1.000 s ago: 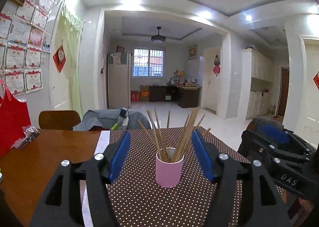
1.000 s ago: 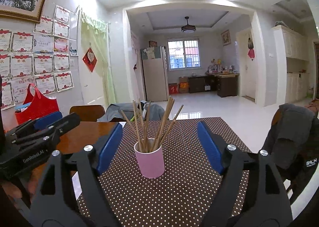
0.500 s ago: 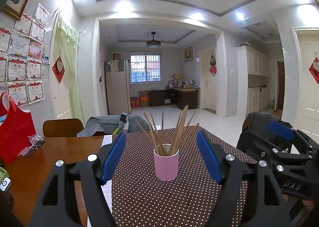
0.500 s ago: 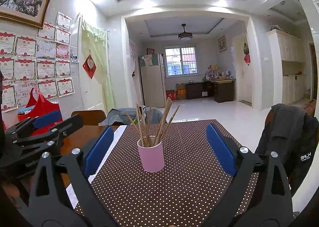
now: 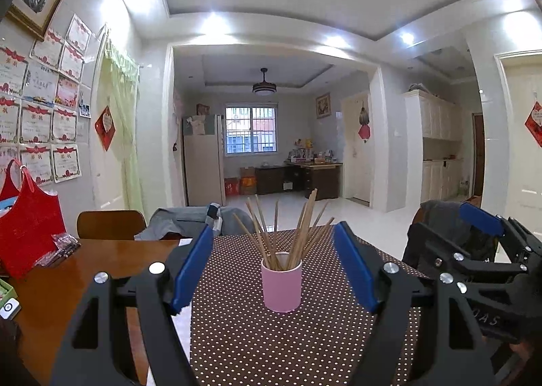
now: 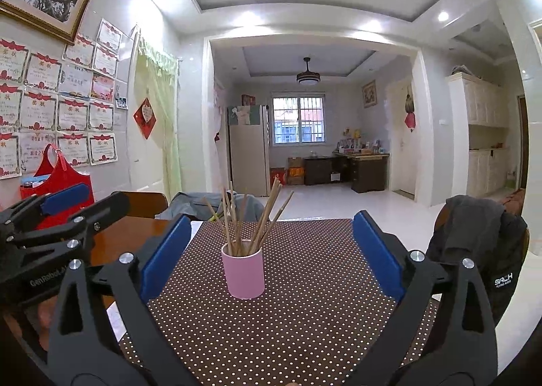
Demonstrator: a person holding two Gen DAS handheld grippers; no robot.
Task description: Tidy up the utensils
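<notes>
A pink cup (image 5: 281, 284) (image 6: 243, 276) stands upright on the brown dotted cloth (image 5: 271, 345), with several wooden chopsticks (image 5: 298, 227) (image 6: 262, 216) fanned out in it. My left gripper (image 5: 273, 227) is open, level and facing the cup from a short way back, with nothing between its blue pads (image 5: 189, 271). My right gripper (image 6: 271, 215) is open wide and faces the same cup, also holding nothing. Each gripper shows in the other's view: the right gripper (image 5: 474, 250) at the right edge, the left gripper (image 6: 64, 213) at the left edge.
The cloth covers part of a wooden table (image 5: 67, 284). A red bag (image 5: 30, 227) and small packets lie at the table's left. One chair (image 5: 108, 223) stands at the far side beside a grey garment (image 5: 183, 220). At the right, a dark jacket (image 6: 474, 243) hangs over another chair.
Both grippers have drawn back from the cup, which now looks smaller and farther off. The right gripper's jaws have spread wider. The cup and chopsticks have not moved.
</notes>
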